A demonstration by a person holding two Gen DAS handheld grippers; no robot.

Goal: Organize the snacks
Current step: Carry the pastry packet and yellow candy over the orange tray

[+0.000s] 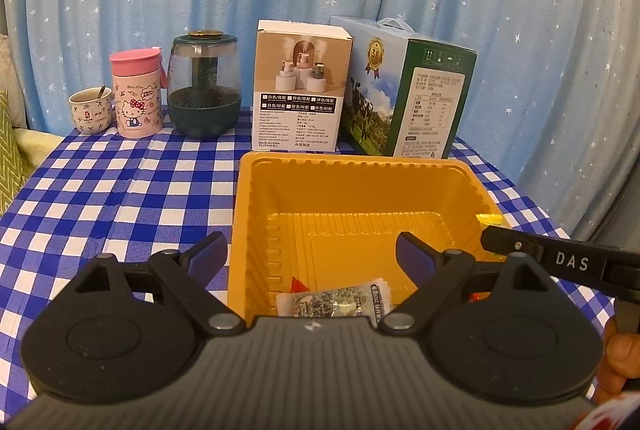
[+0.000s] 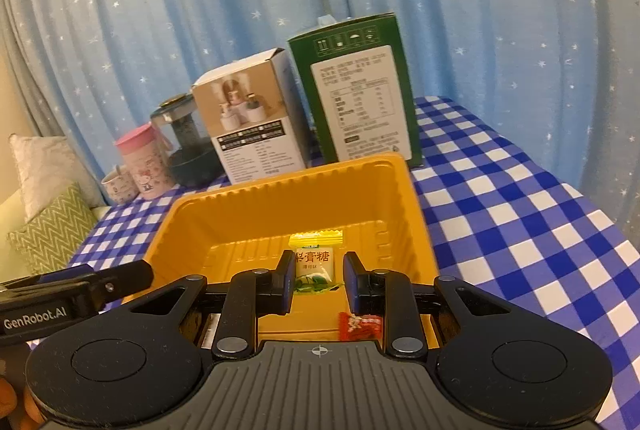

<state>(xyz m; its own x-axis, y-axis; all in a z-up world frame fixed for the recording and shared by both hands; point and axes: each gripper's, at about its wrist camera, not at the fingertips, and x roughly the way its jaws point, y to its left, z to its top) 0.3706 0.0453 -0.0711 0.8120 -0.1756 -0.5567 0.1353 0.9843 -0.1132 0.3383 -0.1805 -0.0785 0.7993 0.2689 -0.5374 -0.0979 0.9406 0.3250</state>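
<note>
A yellow plastic tray (image 1: 352,162) sits on the blue-checked tablecloth. My left gripper (image 1: 310,246) hovers over its near left part, open, with nothing between the pads. Below it in the tray lie a clear-and-white snack packet (image 1: 340,302) and a small red candy (image 1: 298,286). In the right wrist view my right gripper (image 2: 318,262) is above the tray (image 2: 288,182), shut on a white, green and yellow candy packet (image 2: 316,258). A red wrapped candy (image 2: 358,326) lies under it. One right finger (image 1: 520,250) reaches in from the right.
Along the back stand a patterned cup (image 1: 90,110), a pink-lidded mug (image 1: 136,94), a dark green jar (image 1: 204,86), a white product box (image 1: 300,86) and a green-and-blue carton (image 1: 404,90). A starred blue curtain hangs behind. A green zigzag cushion (image 2: 52,226) lies left.
</note>
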